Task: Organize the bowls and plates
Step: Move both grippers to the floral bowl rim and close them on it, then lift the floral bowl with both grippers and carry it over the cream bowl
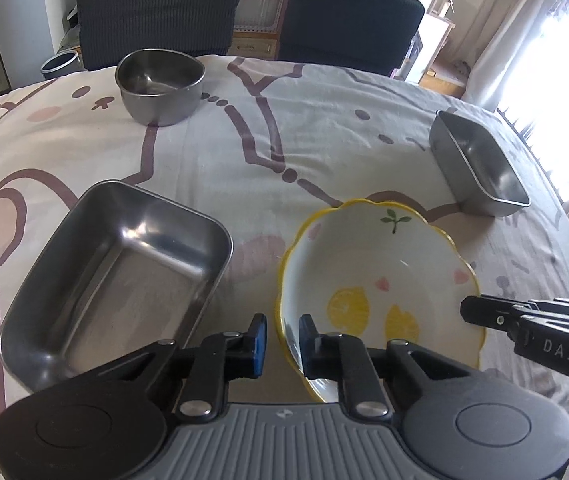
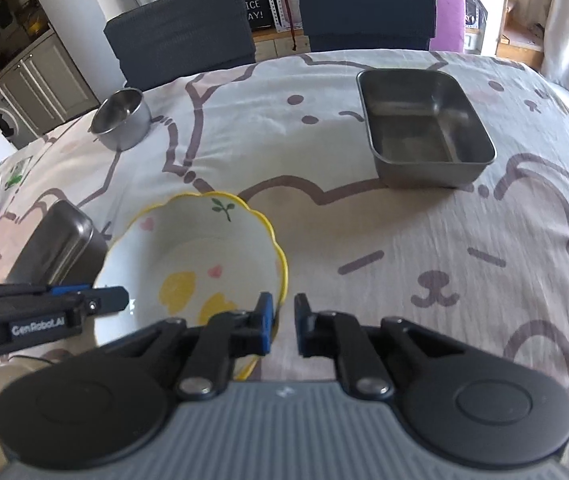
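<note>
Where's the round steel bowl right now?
The round steel bowl sits far left on the tablecloth in both views, near the dark chairs, apart from other dishes.

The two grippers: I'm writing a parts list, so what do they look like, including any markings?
Both match: grey ribbed body, two black round discs, black linkage arms with silver pivots, black jaws with blue pads. The left gripper reads "GenRobot.AI" on its side; the right gripper shows "DAS".

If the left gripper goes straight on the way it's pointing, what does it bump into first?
Probably the lemon bowl. Its yellow rim sits between the fingers of the left gripper, so the bowl's side comes first, then the tablecloth underneath. Depth is hard to judge here.
</note>
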